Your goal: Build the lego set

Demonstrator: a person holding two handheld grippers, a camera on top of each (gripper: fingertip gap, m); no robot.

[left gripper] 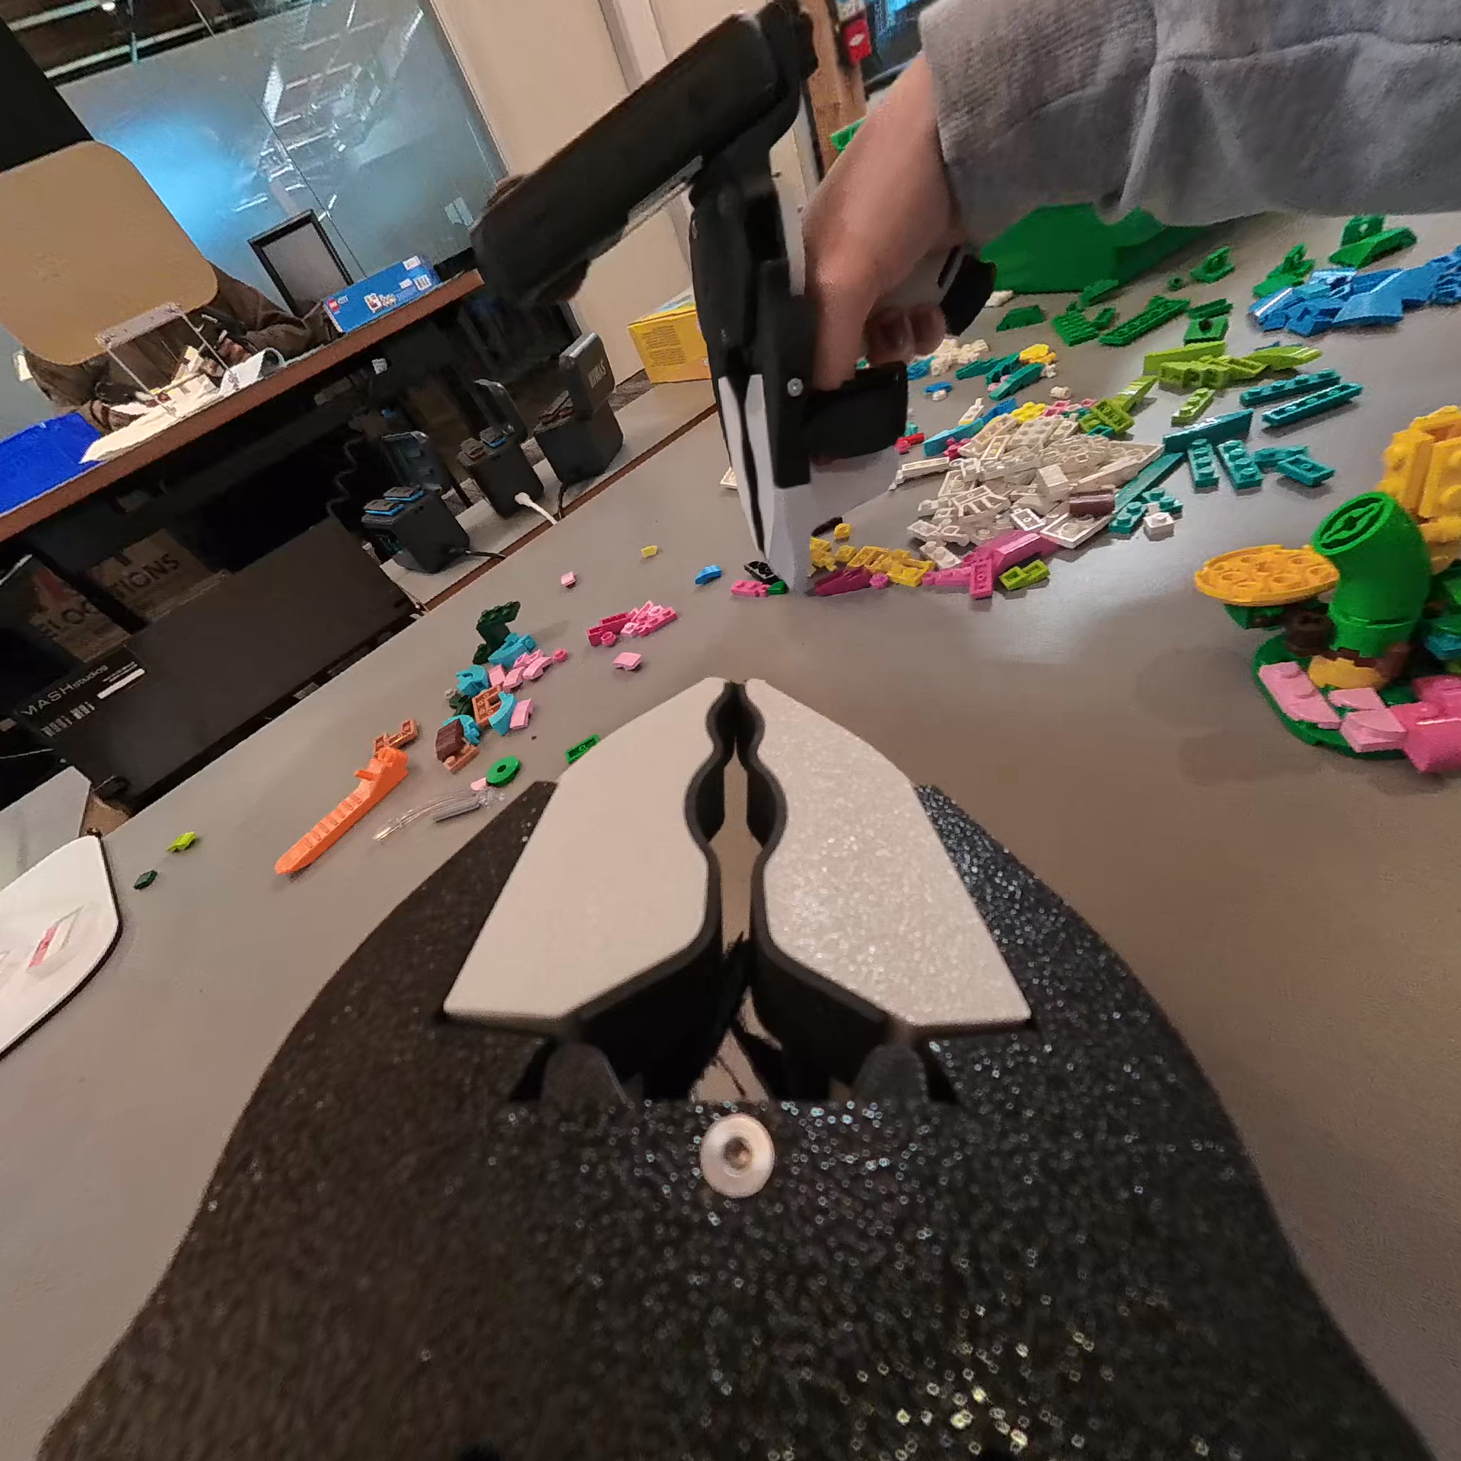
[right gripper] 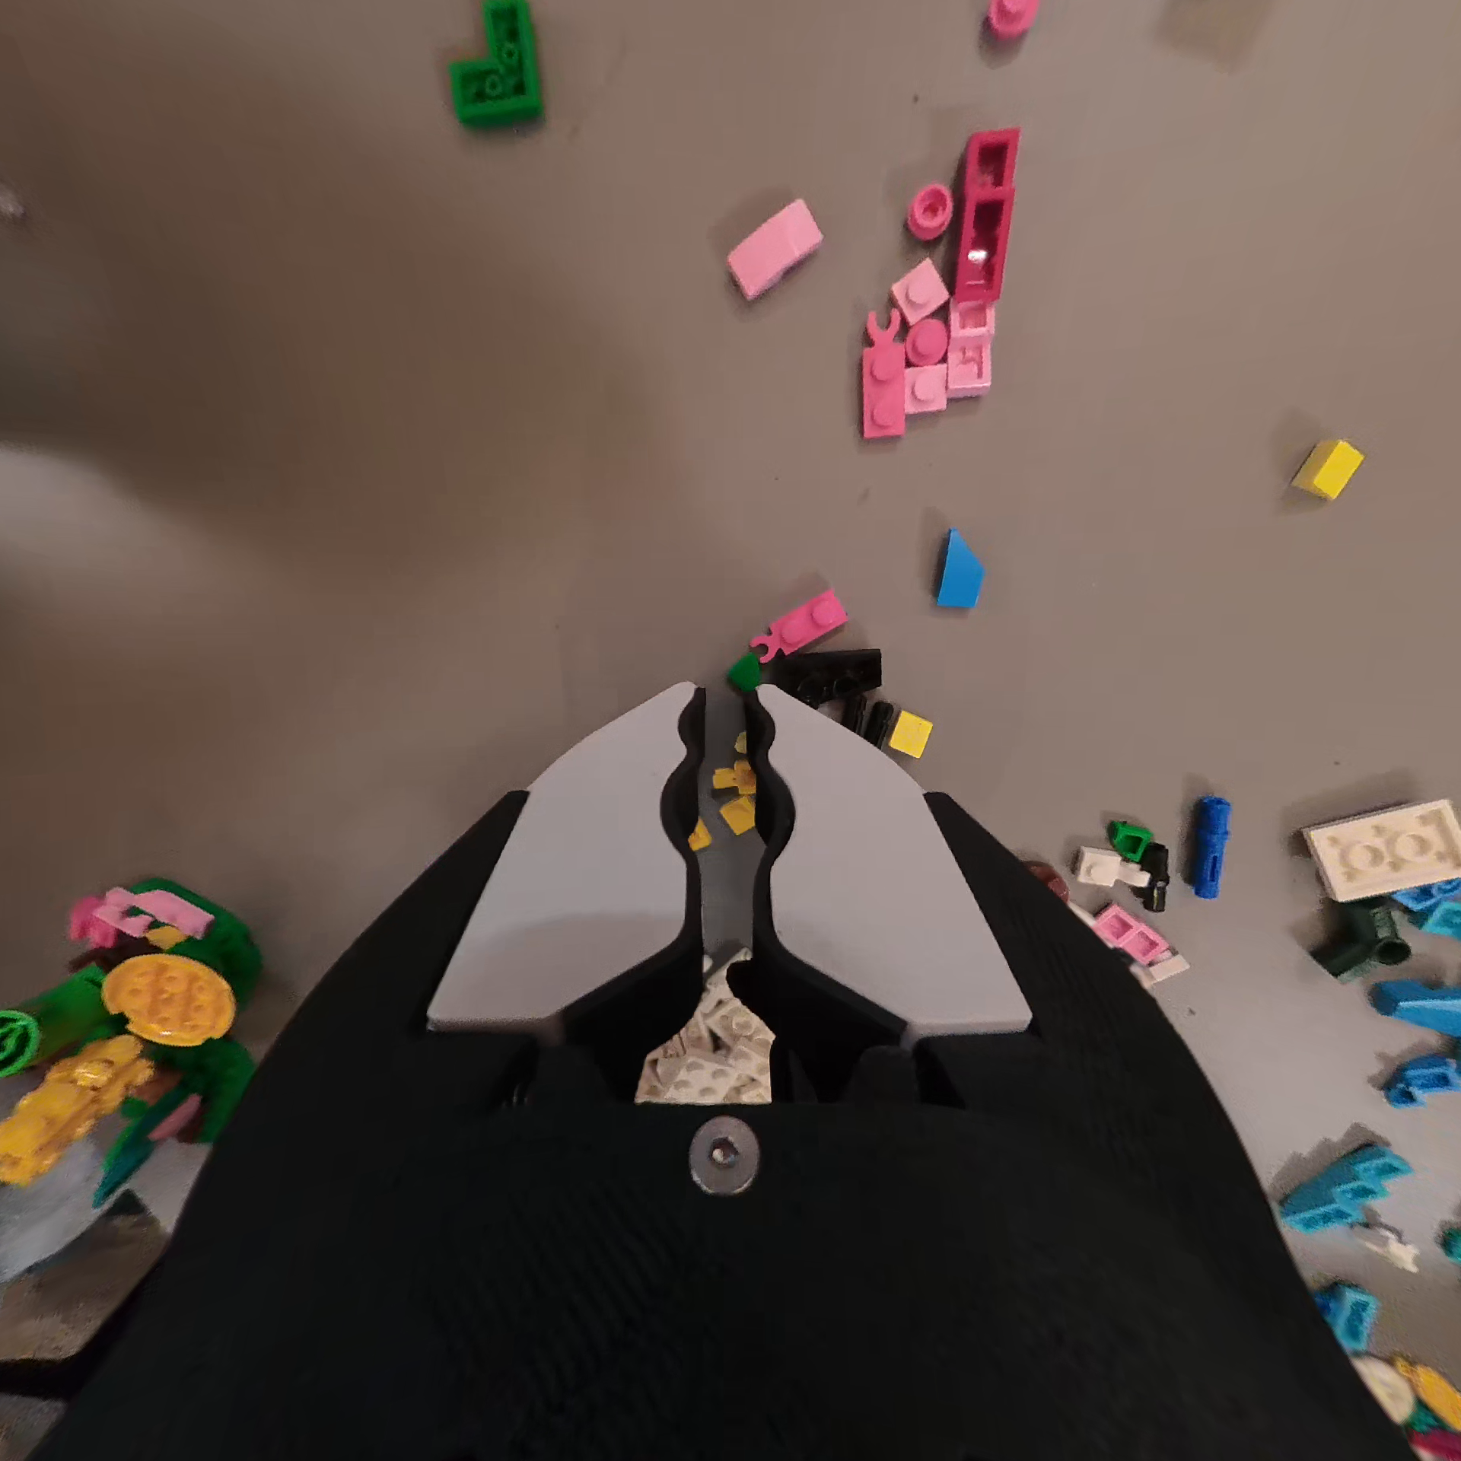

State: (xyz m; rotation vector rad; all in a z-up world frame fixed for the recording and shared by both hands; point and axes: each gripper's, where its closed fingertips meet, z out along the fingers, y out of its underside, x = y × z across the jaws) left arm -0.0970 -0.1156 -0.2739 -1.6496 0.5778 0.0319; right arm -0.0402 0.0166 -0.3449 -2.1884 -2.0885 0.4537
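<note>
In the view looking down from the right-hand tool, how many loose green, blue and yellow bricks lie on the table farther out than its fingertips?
Green: 2, the L-shaped brick and the small green piece just off the tips of the right gripper
Blue: 1, the blue wedge
Yellow: 1, the yellow square
Total: 4

The white brick pile (right gripper: pixel 715 1051) showed only through the gap behind the right gripper (right gripper: pixel 726 696), whose body hid the rest. Left of that gripper, the green-and-yellow built model (right gripper: pixel 134 1020) was blurred and cut by the frame edge. A black plate (right gripper: pixel 838 672) beside its fingertips lay partly covered.
</note>
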